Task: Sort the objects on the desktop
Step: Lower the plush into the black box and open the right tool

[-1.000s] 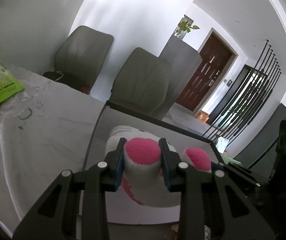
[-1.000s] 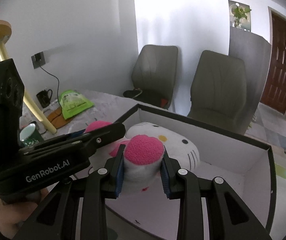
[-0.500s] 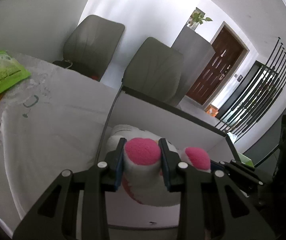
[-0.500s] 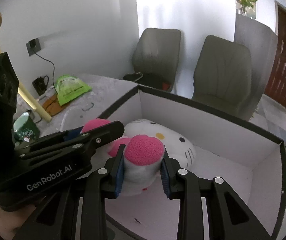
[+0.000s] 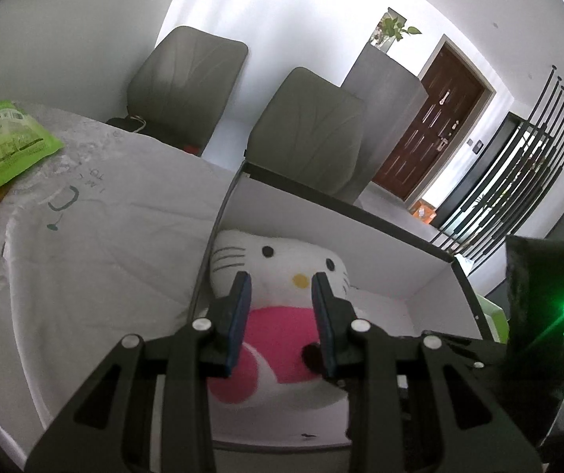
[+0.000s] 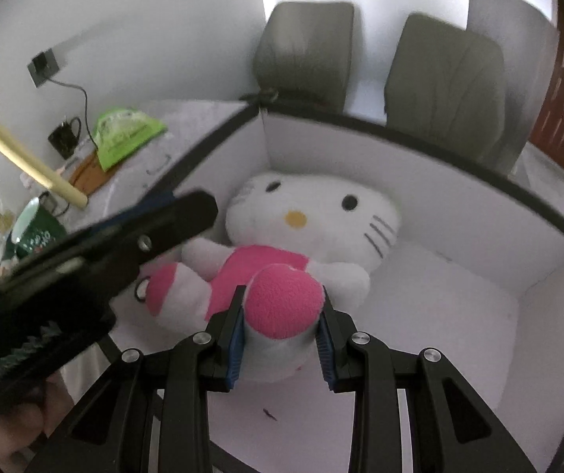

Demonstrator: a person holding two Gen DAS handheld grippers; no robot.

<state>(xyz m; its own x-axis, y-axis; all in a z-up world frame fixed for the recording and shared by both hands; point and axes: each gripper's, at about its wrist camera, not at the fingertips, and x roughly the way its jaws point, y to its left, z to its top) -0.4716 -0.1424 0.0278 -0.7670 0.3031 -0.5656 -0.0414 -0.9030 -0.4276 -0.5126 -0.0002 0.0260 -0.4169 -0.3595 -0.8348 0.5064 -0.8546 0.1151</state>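
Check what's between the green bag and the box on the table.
Nothing but tablecloth with a small dark mark lies between the green bag and the box. The left wrist view shows this clearly.

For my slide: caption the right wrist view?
Right gripper clamps plush cat's pink foot inside the white box.

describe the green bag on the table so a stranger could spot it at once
Start at the white box holding the plush cat, then look left across the cloth-covered table toward the wall. The green bag lies flat beside a black mug, the only bright lime thing there.
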